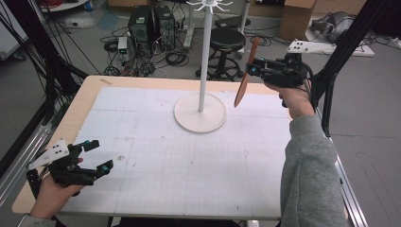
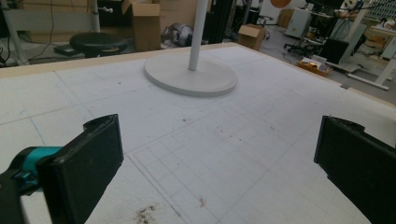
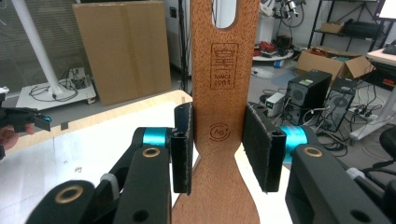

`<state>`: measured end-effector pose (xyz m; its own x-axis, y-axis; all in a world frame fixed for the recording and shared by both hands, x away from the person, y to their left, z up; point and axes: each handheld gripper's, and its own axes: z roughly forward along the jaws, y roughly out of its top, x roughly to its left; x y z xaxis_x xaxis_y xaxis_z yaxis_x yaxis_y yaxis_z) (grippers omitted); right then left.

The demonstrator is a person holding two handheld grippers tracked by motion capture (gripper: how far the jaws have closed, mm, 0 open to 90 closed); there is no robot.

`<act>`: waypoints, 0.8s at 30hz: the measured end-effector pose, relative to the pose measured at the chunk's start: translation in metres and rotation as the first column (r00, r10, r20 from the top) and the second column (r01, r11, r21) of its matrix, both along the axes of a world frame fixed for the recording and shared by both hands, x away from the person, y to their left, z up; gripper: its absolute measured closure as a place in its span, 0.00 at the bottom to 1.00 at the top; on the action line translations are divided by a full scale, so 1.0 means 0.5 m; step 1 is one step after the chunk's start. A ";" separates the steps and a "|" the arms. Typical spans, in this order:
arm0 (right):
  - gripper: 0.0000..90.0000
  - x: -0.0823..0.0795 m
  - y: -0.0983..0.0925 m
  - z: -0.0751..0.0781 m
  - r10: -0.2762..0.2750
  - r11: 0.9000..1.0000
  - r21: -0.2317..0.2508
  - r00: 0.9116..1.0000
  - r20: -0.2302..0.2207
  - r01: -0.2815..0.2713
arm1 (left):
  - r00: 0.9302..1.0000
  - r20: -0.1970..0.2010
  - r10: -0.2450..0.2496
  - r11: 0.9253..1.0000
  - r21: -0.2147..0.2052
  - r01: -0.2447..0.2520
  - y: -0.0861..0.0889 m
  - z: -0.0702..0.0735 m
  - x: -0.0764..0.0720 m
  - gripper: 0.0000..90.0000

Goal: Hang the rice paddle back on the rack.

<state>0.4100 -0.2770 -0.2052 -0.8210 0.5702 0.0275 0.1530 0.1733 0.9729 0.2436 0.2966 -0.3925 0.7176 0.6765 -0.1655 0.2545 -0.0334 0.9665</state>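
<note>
High view first: the right gripper (image 1: 255,70) is up in the air at the table's far right corner, pinching a wooden spatula (image 1: 246,79). The spatula hangs nearly upright, tilted a touch, with its holed handle end on top and its blade pointing down over the mat (image 1: 156,156), clear of it.

Right gripper view confirms the grip: both pads sit against the handle (image 3: 219,116) just above its narrow waist, and the slot (image 3: 227,11) opens right at the top of the frame.

Now the relation that matters. The white rack (image 1: 204,56) stands to the left of the spatula, its round base (image 1: 182,113) on the mat and its ring of pegs (image 1: 209,4) at the very top of the pole. Those pegs sit higher than the slot and off to the left. My read: the spatula's long axis is already close to vertical, so the job looks like a lift and a slide left until the slot meets a peg.

The right hand is plainly the nearer one. The left gripper (image 1: 97,156) rests low at the near left edge, jaws spread wide, nothing between them; the left gripper view shows bare mat and the rack's base (image 2: 190,77) well ahead.
</note>
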 end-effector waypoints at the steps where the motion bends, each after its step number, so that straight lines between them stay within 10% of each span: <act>1: 0.72 0.002 0.001 0.003 -0.004 1.000 -0.001 1.000 0.004 0.004 | 1.000 0.001 0.001 1.000 -0.001 -0.001 0.002 0.000 0.000 0.02; 24: 0.72 0.050 0.023 0.055 0.073 0.997 0.013 0.997 0.012 -0.073 | 1.000 -0.008 0.024 0.999 -0.029 -0.024 0.020 -0.001 -0.005 0.02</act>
<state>0.4348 -0.2654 -0.1778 -0.8608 0.5083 0.0250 0.1294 0.1711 0.9767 0.2413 0.3066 -0.3929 0.6997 0.6886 -0.1904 0.2620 0.0006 0.9651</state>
